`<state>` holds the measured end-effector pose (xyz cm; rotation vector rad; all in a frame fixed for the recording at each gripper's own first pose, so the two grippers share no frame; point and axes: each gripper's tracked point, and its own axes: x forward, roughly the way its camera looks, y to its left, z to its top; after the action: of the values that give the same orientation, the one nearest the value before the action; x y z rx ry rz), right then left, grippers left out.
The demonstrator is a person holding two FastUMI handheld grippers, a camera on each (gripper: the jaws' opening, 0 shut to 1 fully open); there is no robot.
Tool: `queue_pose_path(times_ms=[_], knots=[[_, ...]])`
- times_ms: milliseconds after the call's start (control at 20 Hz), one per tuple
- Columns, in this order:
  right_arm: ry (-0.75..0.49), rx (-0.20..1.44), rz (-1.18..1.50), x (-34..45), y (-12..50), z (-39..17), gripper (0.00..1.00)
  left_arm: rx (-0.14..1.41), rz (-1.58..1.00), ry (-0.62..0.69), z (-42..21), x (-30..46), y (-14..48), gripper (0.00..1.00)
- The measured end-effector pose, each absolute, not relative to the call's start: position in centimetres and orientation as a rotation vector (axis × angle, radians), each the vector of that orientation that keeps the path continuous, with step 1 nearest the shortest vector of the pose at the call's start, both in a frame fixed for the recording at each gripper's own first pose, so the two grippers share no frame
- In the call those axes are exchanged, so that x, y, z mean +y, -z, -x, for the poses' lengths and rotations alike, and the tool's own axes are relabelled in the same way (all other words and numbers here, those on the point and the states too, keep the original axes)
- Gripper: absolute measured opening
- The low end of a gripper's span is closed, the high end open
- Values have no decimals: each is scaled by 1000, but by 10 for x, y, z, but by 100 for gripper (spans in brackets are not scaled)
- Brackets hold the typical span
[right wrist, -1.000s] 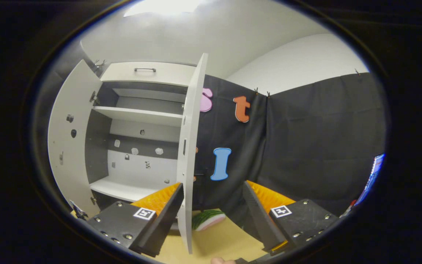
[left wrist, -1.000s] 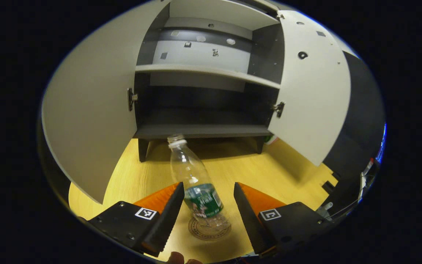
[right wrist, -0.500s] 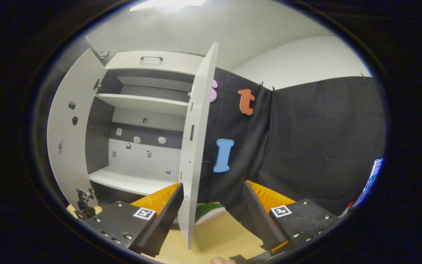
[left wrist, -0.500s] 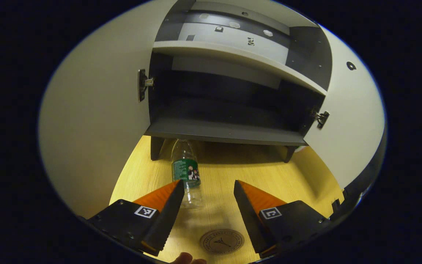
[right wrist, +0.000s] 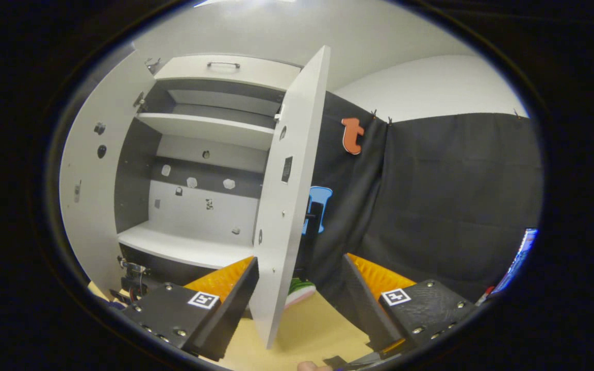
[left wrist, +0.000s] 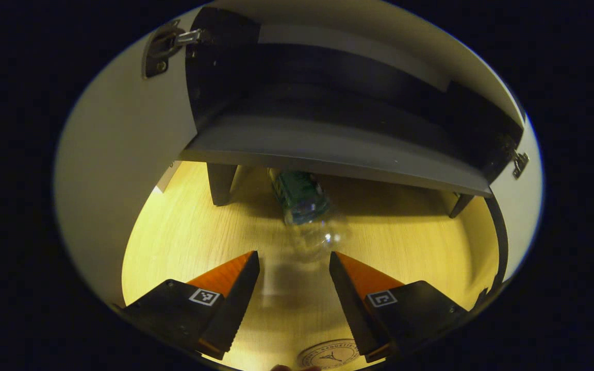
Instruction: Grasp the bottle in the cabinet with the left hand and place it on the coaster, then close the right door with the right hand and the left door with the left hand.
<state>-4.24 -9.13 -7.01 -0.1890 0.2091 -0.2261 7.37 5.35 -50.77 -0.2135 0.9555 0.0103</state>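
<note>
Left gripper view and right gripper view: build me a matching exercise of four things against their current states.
Things:
1. clear plastic bottle with green label
2. round brown coaster
3. white right cabinet door
4. left gripper

States:
A. fingers apart, holding nothing
B. swung out, not closed
C. lying on the wooden table, far end under the grey cabinet
D. bare, nothing standing on it

Pairs: 1-C, 2-D, 3-B, 4-A

Clear green-labelled bottle (left wrist: pixel 304 206); pale yellow wood-grain table (left wrist: pixel 183 232).
</note>
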Motion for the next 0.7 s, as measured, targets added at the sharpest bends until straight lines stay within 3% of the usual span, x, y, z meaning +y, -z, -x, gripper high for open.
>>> queue_pose_path(times_ms=[200, 450, 700], knots=[[219, 253, 224, -86, 88, 37, 97, 911, 292, -12, -76, 73, 485, 88], [119, 258, 198, -48, 102, 31, 97, 806, 329, 32, -78, 82, 464, 88], [109, 255, 185, -38, 105, 30, 98, 847, 320, 33, -91, 75, 473, 88]])
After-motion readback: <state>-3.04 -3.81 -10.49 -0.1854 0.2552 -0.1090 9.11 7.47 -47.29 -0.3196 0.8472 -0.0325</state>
